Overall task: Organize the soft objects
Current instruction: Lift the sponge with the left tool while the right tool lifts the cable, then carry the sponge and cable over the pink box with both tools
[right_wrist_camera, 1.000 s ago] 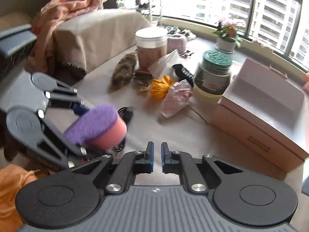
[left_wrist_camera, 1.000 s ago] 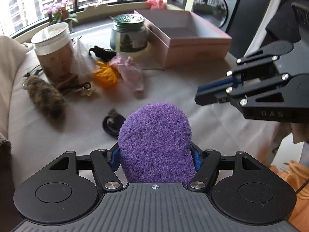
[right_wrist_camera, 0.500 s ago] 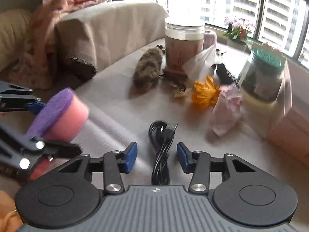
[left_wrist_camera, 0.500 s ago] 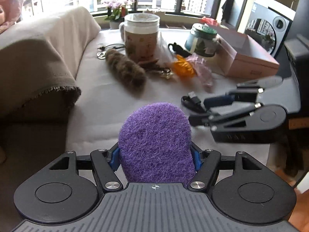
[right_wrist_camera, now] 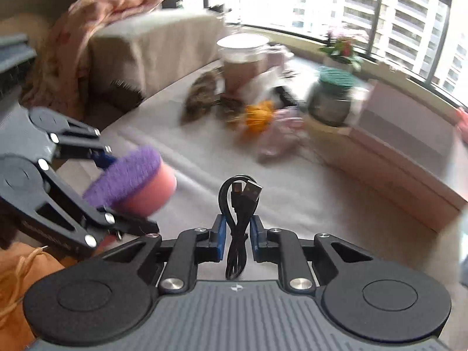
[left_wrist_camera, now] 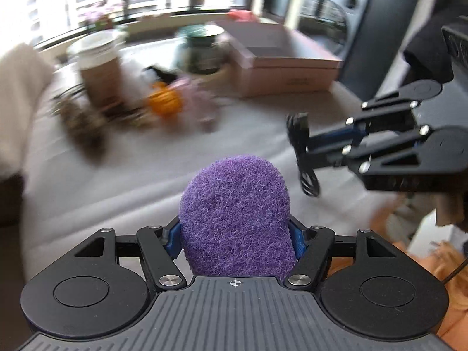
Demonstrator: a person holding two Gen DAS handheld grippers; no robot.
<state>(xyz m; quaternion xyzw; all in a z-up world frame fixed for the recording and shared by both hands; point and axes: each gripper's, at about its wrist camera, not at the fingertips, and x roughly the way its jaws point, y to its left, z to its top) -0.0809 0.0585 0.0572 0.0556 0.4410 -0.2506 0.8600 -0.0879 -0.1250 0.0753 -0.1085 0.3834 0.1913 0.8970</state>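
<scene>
A: Left wrist view, status?
B: Left gripper [left_wrist_camera: 235,234] is closed on the purple sponge [left_wrist_camera: 235,216], above the table [left_wrist_camera: 146,175], on the near side of the pink box [left_wrist_camera: 288,71]. Right gripper [left_wrist_camera: 307,146] clamps the black cable [left_wrist_camera: 304,152].

A: Right wrist view?
B: Right gripper [right_wrist_camera: 238,237] pinches the coiled cable [right_wrist_camera: 238,219] between nearly closed pads. The sponge [right_wrist_camera: 131,181] is held left of the cable, well apart from the box [right_wrist_camera: 409,152].

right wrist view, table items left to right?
Left claw holding the purple-pink sponge → furry brown thing → black USB cable in the right claw → green-lidded jar → pink box.
</scene>
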